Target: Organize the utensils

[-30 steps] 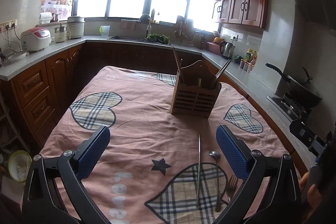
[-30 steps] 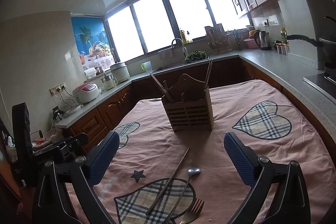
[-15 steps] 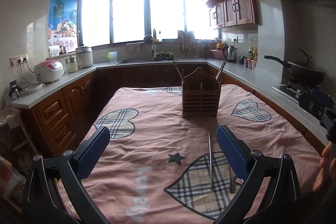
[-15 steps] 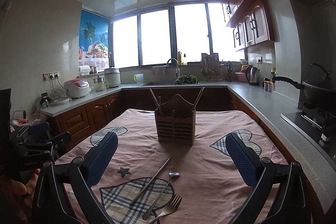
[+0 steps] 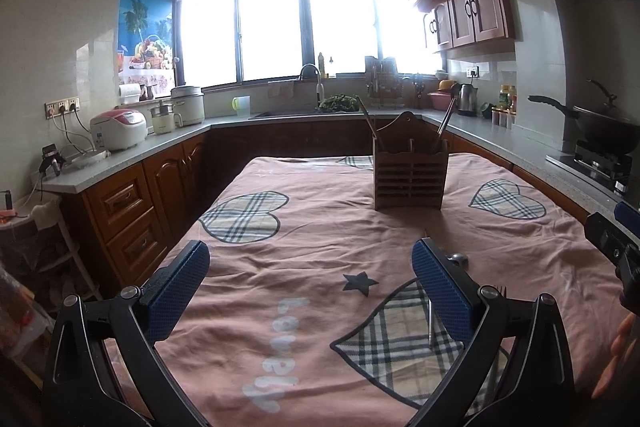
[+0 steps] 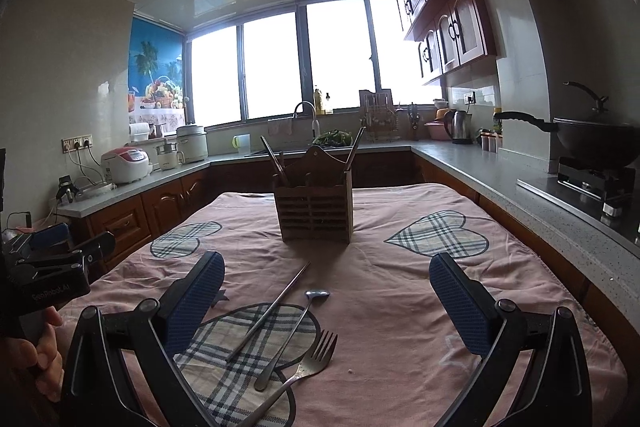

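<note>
Both tools are hovering above the pink cloth (image 6: 400,307), neither holding anything. The right gripper (image 6: 326,303) is standing wide, blue pads far apart; the left gripper (image 5: 310,287) is likewise spread wide and empty.

Loose utensils lying on the cloth, near the front edge: a pair of chopsticks (image 6: 269,311), a spoon (image 6: 290,339) just beside them, and a fork (image 6: 296,373) whose tines are resting close to the spoon's handle. In the right view all three are sitting between the open jaws, toward the left pad. In the left view they are mostly hiding behind the right-hand pad (only the spoon bowl, fork tips and a stretch of chopstick are showing).

The wooden holder (image 6: 316,203) is standing upright farther back on the cloth, well apart from the loose pieces. It is already carrying a few sticks leaning out of its left and right compartments.

Judgement: the task is looking partly done or barely started. Three items are remaining to be lifted and dropped into the holder; no pickup is under way yet.
</note>
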Demonstrator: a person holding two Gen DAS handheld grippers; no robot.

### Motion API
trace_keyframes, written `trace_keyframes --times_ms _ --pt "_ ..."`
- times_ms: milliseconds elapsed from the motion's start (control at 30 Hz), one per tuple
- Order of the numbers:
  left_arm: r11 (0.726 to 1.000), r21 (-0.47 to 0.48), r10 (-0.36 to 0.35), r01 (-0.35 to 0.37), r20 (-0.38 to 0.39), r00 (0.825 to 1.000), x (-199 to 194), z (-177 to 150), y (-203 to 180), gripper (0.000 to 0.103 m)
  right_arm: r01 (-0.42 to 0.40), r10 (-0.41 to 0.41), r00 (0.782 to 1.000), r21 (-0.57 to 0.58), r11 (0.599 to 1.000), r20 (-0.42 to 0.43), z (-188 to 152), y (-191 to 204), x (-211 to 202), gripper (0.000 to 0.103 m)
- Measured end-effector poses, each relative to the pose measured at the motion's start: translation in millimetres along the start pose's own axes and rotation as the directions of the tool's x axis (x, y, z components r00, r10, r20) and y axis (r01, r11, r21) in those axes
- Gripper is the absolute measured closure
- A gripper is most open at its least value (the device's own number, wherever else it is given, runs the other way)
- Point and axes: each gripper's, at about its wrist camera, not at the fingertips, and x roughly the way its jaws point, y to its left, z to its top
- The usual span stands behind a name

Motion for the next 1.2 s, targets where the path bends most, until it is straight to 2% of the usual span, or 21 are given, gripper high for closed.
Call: trace_keyframes --times_ms 267,467,733,1200 --pt "0.999 0.035 0.036 -0.034 -0.062 0.997 6.8 -9.2 -3.8 0.0 -0.002 0.002 1.0 -0.011 1.0 -0.017 -5.3 5.1 0.3 0.0" --pt "0.999 0.025 0.03 -0.028 -0.057 0.998 3.5 -9.7 -2.6 0.0 0.0 0.0 1.0 -0.013 1.0 -0.015 -8.3 6.0 1.1 0.0" --pt "1.0 0.0 0.016 -0.016 -0.038 0.999 -2.9 -6.1 0.4 0.0 0.005 -0.005 0.999 -0.008 1.0 0.042 -5.6 6.3 -6.7 0.0" --pt "1.0 -0.007 0.009 -0.009 -0.035 0.999 -4.6 -5.2 1.2 0.0 -0.001 0.001 1.0 -0.006 1.0 0.031 -4.3 6.3 -5.9 0.0"
